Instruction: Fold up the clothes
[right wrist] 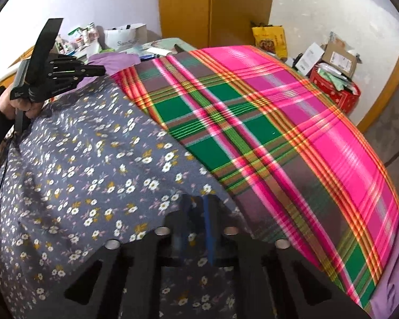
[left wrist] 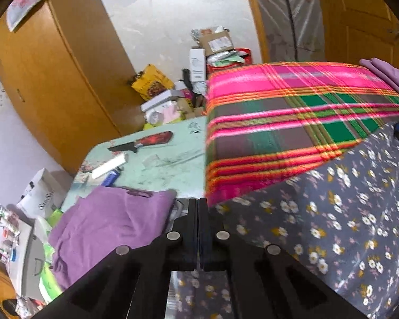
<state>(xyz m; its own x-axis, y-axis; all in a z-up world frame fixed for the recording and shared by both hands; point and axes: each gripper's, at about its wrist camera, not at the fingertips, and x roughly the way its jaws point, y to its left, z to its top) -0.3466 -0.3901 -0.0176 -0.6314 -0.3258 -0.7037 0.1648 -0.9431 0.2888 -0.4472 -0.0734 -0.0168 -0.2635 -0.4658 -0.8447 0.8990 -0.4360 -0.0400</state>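
Note:
A grey cloth with small flowers (left wrist: 332, 226) lies spread over a pink and green plaid cloth (left wrist: 279, 122). My left gripper (left wrist: 198, 204) is shut, its fingertips pinched on the flowered cloth's far edge, next to a crumpled purple garment (left wrist: 106, 226). In the right wrist view a hand holds that left gripper (right wrist: 103, 70) at the flowered cloth's (right wrist: 79, 172) far corner. My right gripper (right wrist: 198, 212) is blurred, its jaws closed on the cloth's near edge, which drapes over the fingertips. The plaid cloth (right wrist: 279, 133) stretches away to the right.
A mint-green table (left wrist: 173, 159) carries a black-handled knife (left wrist: 143, 142) and small items. Folded purple cloth (left wrist: 391, 75) lies at the plaid cloth's far end. Boxes and a yellow bag (left wrist: 151, 82) crowd the floor by the wooden wardrobe (left wrist: 53, 79). A red box (right wrist: 335, 90) stands beyond the plaid cloth.

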